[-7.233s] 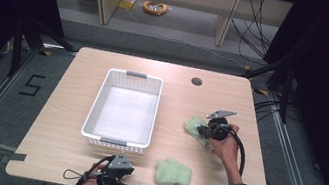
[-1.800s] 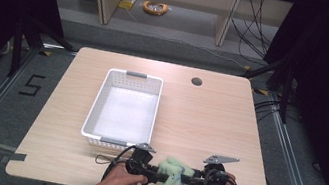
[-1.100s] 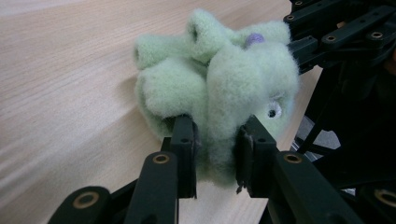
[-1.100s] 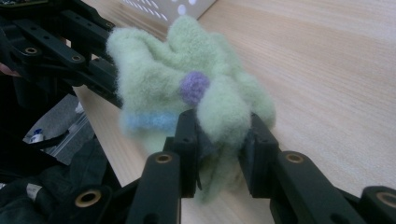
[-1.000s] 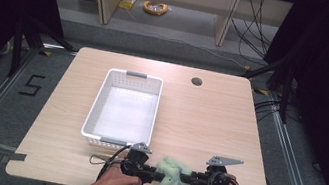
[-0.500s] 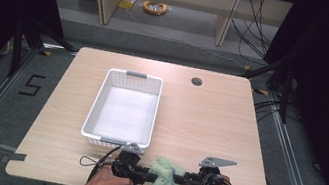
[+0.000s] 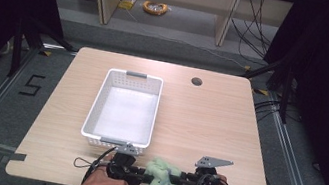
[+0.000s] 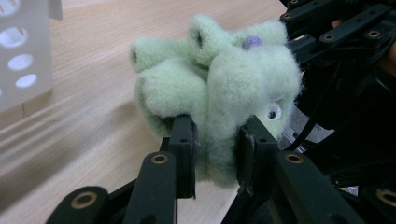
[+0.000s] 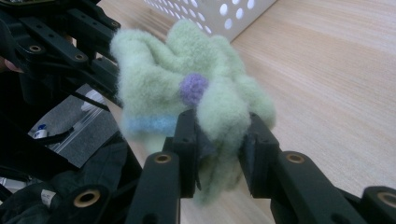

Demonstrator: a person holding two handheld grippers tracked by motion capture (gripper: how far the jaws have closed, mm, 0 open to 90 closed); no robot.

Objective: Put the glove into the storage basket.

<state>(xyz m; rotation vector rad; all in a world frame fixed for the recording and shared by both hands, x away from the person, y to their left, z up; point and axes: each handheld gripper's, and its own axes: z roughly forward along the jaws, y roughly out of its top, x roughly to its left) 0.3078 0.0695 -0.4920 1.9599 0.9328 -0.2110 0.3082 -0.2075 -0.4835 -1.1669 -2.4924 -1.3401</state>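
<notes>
Fleece cloth [image 8: 219,88]: pinched folds are hidden between jaws in both gripper views. White basket [image 8: 21,51] is cut off at frame edge.

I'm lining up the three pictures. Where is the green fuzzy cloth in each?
High view: green cloth at the table's near edge, between the two grippers.
Left gripper view: centre, pinched in the jaws.
Right gripper view: centre, pinched in the jaws.
Shared landmark: white basket, just beyond the cloth.

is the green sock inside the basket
No, the sock hangs clamped between the left gripper and right gripper, in front of the basket.
</notes>
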